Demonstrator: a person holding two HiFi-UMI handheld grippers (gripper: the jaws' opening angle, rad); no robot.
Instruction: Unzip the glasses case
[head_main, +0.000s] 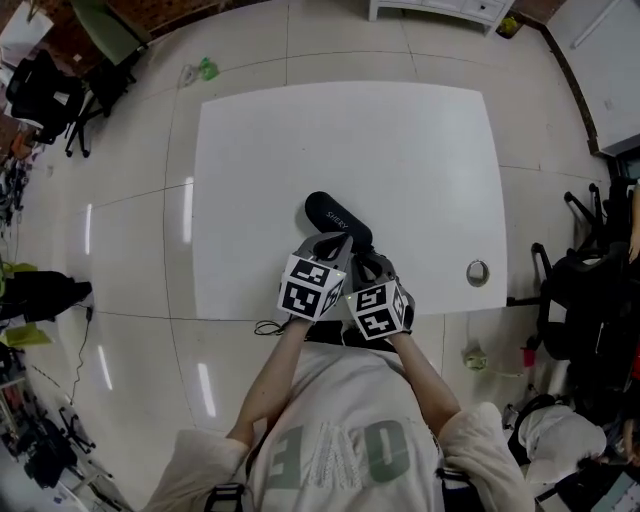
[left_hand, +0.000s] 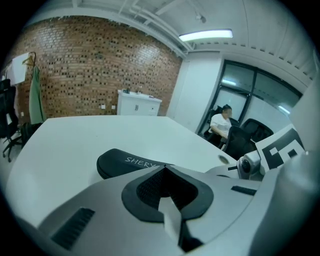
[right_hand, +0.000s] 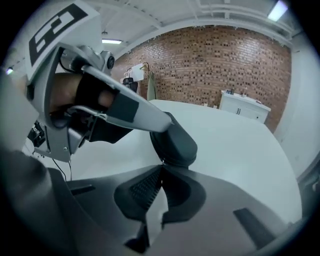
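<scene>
Head view: closed glasses case (head_main: 331, 213)

Black oval glasses case (head_main: 335, 215), white-lettered, lies flat on white table (head_main: 350, 140).

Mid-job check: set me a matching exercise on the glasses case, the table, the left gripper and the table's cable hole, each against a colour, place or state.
Things:
1. glasses case
2. table
3. left gripper
4. cable hole

Descriptions:
A. plain white top
B. jaw tips together
C. near the table's right corner on the person's side
D. black, with white lettering

Pairs: 1-D, 2-A, 3-B, 4-C
</scene>
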